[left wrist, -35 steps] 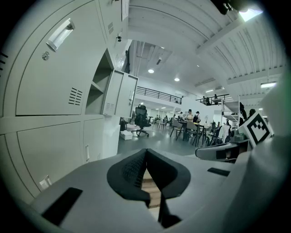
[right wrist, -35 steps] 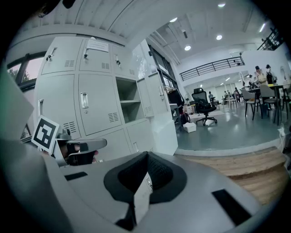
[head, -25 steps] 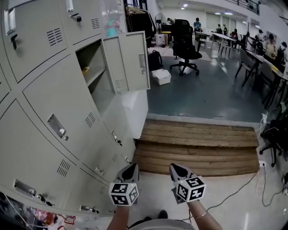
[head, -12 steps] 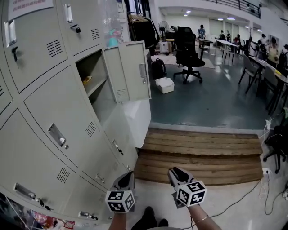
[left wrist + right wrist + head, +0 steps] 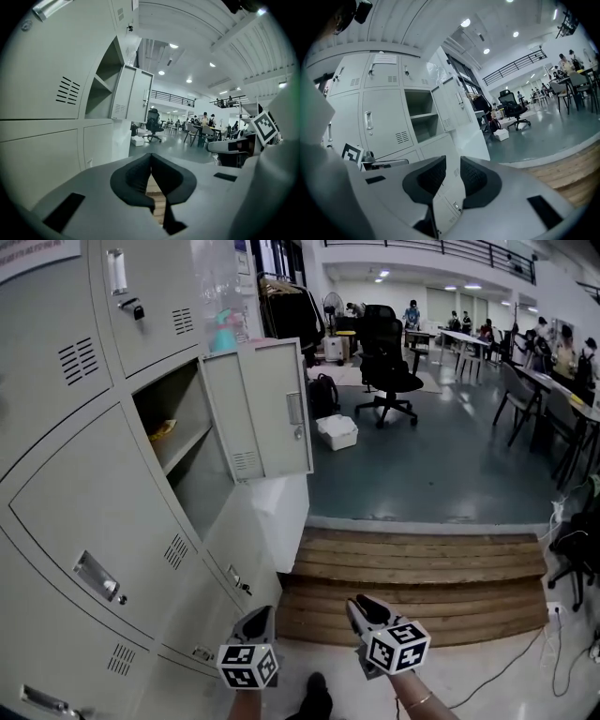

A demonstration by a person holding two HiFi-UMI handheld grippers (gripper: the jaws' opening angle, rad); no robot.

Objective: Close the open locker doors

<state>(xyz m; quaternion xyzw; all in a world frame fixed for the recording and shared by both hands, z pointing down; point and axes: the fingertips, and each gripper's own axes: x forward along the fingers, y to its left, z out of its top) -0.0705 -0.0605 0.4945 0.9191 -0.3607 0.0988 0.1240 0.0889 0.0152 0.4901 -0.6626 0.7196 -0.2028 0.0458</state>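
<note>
One grey locker door (image 5: 272,409) stands swung out from the locker bank, baring a compartment with a shelf (image 5: 178,442). The same open door (image 5: 136,96) shows ahead in the left gripper view, and the door (image 5: 452,108) also shows in the right gripper view. Both grippers are low in the head view, well short of the door. My left gripper (image 5: 258,620) is shut with nothing in it, its pads meeting at the tip (image 5: 151,161). My right gripper (image 5: 361,607) is open; its jaws have just been opening and hold nothing (image 5: 453,176).
The other locker doors (image 5: 94,512) along the left are closed. A wooden step (image 5: 412,582) lies ahead, then a grey floor with a white box (image 5: 336,431) and a black office chair (image 5: 386,352). Desks and people fill the far right. A cable (image 5: 506,652) trails on the floor.
The head view and both grippers have advanced along the locker row toward the open door, which now looks nearer. Both grippers sit lower in the head view.
</note>
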